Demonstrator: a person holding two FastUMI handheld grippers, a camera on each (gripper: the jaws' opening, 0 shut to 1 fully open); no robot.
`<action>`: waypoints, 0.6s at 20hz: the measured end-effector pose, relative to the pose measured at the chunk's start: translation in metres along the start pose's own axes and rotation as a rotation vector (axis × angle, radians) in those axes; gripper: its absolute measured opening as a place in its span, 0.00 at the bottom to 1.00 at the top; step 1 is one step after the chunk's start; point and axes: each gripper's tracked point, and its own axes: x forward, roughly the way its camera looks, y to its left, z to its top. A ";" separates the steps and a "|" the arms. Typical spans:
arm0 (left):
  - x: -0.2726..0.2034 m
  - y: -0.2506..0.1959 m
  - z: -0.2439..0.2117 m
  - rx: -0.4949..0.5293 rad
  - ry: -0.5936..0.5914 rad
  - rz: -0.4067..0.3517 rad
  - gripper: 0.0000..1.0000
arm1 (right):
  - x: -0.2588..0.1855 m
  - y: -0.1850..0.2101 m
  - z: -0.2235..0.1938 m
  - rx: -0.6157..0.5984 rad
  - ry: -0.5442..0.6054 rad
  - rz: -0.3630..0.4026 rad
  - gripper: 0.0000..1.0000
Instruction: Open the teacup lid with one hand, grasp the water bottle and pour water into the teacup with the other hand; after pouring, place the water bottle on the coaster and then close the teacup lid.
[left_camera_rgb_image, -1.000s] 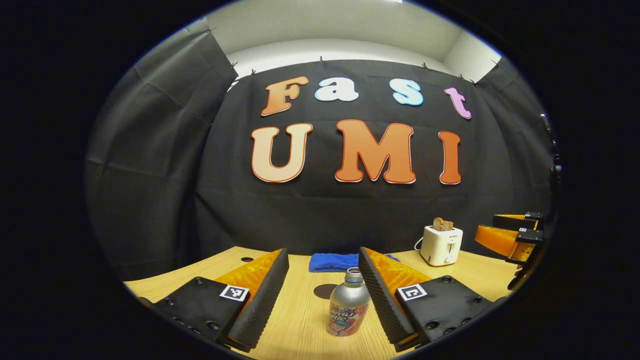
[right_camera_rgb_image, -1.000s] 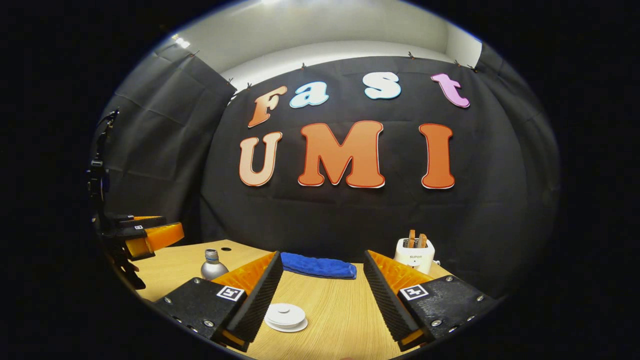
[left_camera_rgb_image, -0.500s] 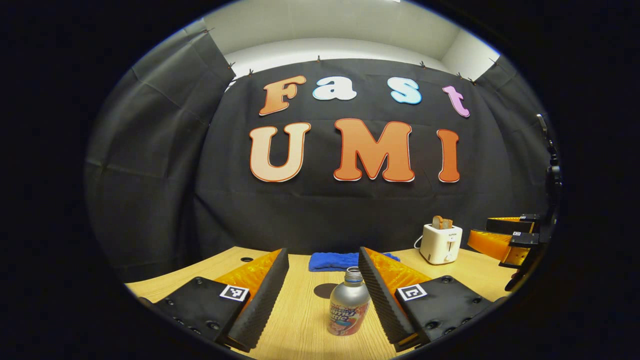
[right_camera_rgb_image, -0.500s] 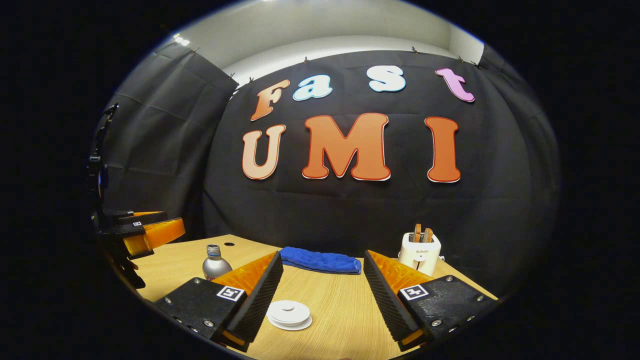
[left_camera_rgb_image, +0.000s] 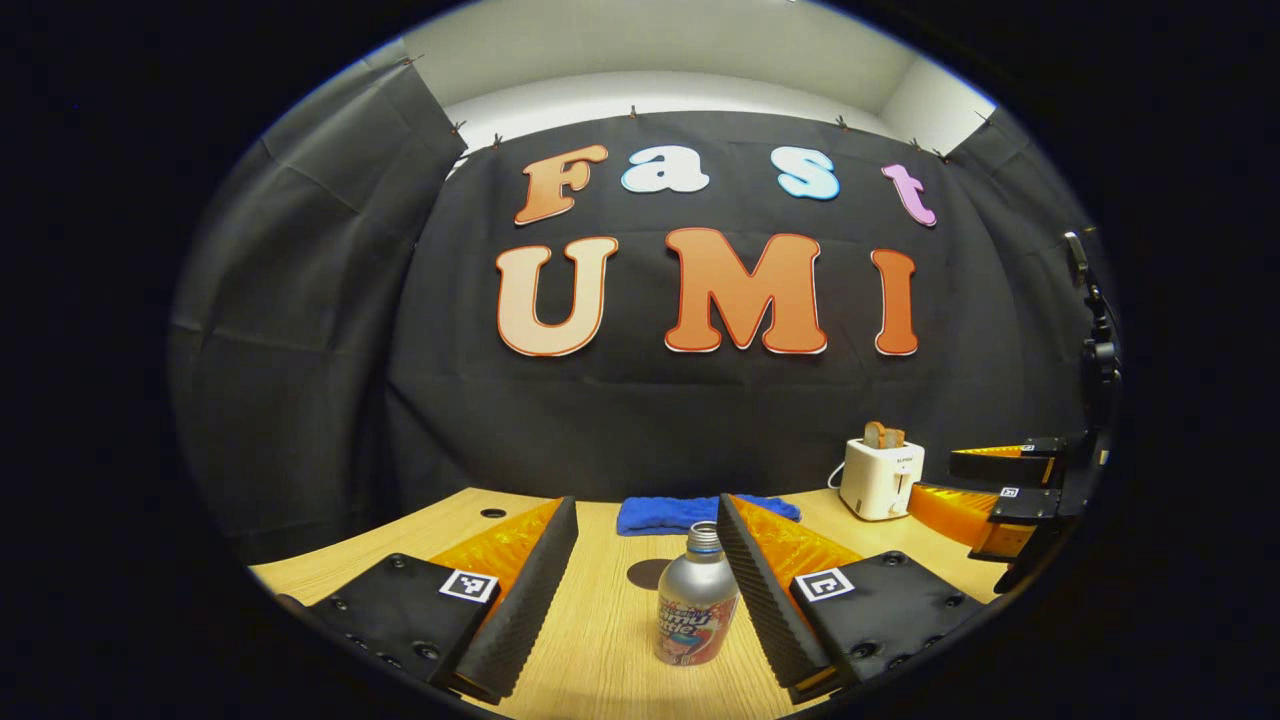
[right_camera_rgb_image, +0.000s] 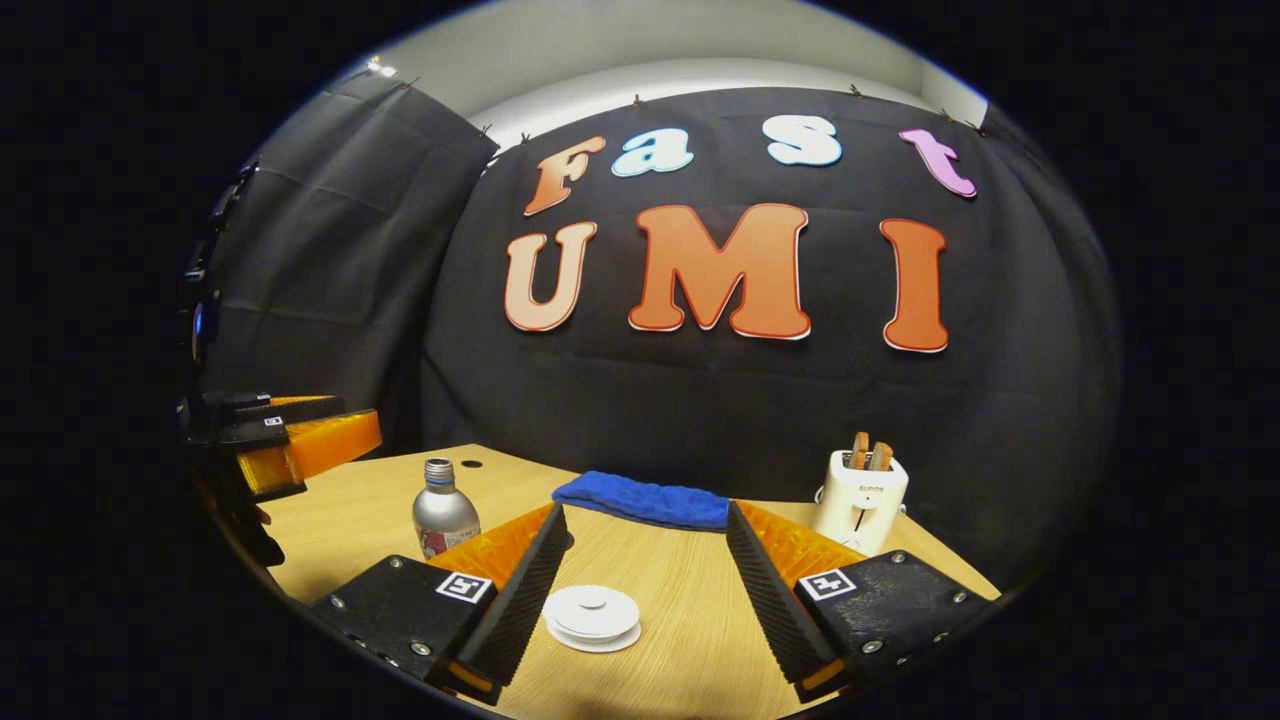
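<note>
In the left gripper view a silver water bottle (left_camera_rgb_image: 695, 600) with a printed label stands upright on the table, uncapped. My left gripper (left_camera_rgb_image: 645, 535) is open around it, the bottle close to the right finger. A dark round coaster (left_camera_rgb_image: 648, 573) lies just behind the bottle. In the right gripper view the white teacup lid (right_camera_rgb_image: 592, 613) sits flat and low, between the fingers of my open right gripper (right_camera_rgb_image: 645, 530), close to the left finger. The bottle (right_camera_rgb_image: 444, 516) stands further left, with the left gripper (right_camera_rgb_image: 295, 445) beside it.
A folded blue cloth (left_camera_rgb_image: 700, 512) lies at the back of the wooden table (left_camera_rgb_image: 590, 640). A white toaster (left_camera_rgb_image: 880, 478) with bread in its slots stands at the back right. The right gripper (left_camera_rgb_image: 1000, 490) hangs at the right edge of the left gripper view.
The right gripper view has swung left and tipped down a little, so the lid and bottle sit further right and larger. In the left gripper view the right gripper has sunk lower.
</note>
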 end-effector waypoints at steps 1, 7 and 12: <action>-0.001 0.000 -0.001 0.001 0.002 0.000 0.96 | 0.004 0.004 -0.006 -0.004 0.012 0.007 0.96; -0.007 0.002 -0.013 0.009 0.028 0.006 0.96 | 0.028 0.023 -0.049 -0.017 0.131 0.068 0.87; -0.010 0.010 -0.022 0.009 0.050 0.024 0.92 | 0.048 0.036 -0.079 -0.036 0.205 0.092 0.74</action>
